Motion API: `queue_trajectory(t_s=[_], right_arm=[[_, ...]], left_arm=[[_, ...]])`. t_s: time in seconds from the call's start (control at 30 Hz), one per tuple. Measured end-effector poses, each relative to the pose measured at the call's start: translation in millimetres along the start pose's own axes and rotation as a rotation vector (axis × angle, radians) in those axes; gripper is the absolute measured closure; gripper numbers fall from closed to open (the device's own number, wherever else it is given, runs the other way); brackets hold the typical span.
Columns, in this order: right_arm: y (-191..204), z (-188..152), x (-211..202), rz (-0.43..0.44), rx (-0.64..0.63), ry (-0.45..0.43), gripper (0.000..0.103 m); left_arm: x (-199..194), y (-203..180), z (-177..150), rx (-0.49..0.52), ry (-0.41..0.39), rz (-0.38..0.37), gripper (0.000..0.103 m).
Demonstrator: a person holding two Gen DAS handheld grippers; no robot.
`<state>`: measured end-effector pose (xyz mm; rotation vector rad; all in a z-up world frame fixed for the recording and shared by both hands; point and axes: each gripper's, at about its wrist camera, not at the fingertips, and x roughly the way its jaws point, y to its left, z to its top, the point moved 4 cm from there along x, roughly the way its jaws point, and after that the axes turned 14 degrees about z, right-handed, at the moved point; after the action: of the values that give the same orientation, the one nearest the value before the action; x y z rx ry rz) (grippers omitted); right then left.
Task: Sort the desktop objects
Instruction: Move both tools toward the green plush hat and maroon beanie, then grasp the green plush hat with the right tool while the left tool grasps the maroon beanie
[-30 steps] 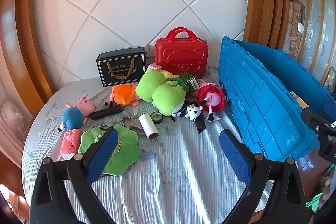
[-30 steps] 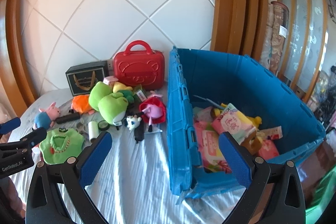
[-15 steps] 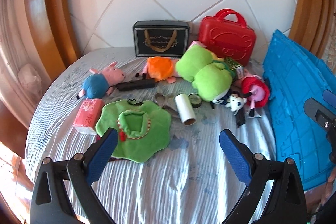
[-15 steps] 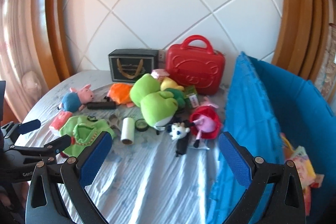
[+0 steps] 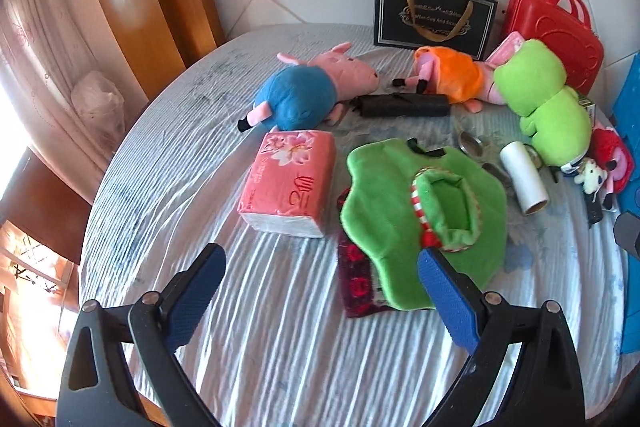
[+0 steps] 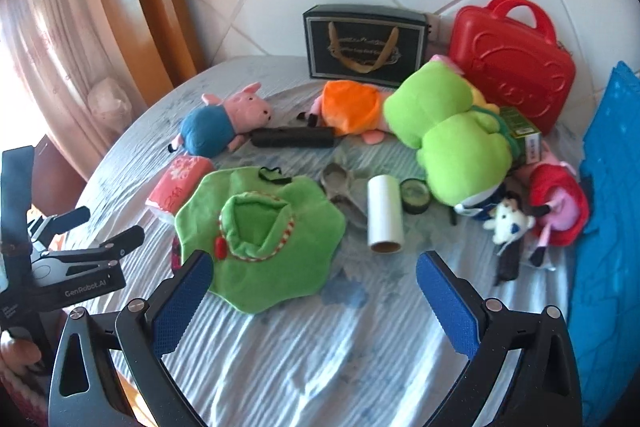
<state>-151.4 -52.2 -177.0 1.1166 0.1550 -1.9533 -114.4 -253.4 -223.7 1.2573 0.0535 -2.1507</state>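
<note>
only the right wrist view shows the left gripper [image 6: 108, 227], lower left; both grippers' jaws spread apart, right gripper [image 6: 312, 303] empty.

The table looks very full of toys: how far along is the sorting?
Little looks done. The blue crate shows only at the edge, its contents out of view. Nothing is in hand: the left hand-held gripper and right hand-held gripper are both open and empty. Still on the table: the tissue pack, green plush mat, blue pig plush, green frog plush and paper roll.
</note>
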Motion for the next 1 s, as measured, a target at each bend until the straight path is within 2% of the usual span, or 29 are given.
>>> queue_trajectory(t_s=[0.03, 0.13, 0.23, 0.5, 0.53, 0.6, 0.63, 0.67, 0.73, 0.83, 0.9, 1.0], right_arm=[[6, 1, 15, 0.008, 0.006, 0.012, 0.0], [17, 0, 59, 0.003, 0.036, 0.064, 0.001], [26, -2, 98, 0.002, 0.057, 0.111, 0.012], [43, -3, 174, 0.042, 0.103, 0.175, 0.011], [43, -5, 184, 0.039, 0.105, 0.193, 0.014], [40, -9, 200, 0.006, 0.107, 0.221, 0.043], [38, -12, 204, -0.013, 0.113, 0.239, 0.069], [36, -15, 205, -0.007, 0.127, 0.243, 0.08], [32, -18, 194, 0.003, 0.128, 0.217, 0.087], [18, -17, 171, -0.089, 0.097, 0.185, 0.101], [-3, -18, 157, -0.142, 0.122, 0.177, 0.101], [-35, -28, 139, -0.171, 0.191, 0.193, 0.101]], left_arm=[[12, 3, -1, 0.01, 0.012, -0.011, 0.009], [44, 10, -5, 0.025, 0.057, -0.048, 0.01], [69, 11, -6, 0.05, 0.069, -0.089, 0.01], [109, 4, -8, 0.115, 0.101, -0.154, 0.01], [111, 3, -8, 0.122, 0.102, -0.155, 0.01], [113, 0, -9, 0.142, 0.1, -0.162, 0.01], [112, -1, -8, 0.141, 0.104, -0.181, 0.01], [110, -3, -8, 0.142, 0.102, -0.196, 0.01], [104, -9, -4, 0.143, 0.09, -0.216, 0.01], [89, -23, 2, 0.145, 0.075, -0.273, 0.01], [82, -36, 2, 0.157, 0.078, -0.292, 0.01], [83, -54, -4, 0.199, 0.103, -0.258, 0.01]])
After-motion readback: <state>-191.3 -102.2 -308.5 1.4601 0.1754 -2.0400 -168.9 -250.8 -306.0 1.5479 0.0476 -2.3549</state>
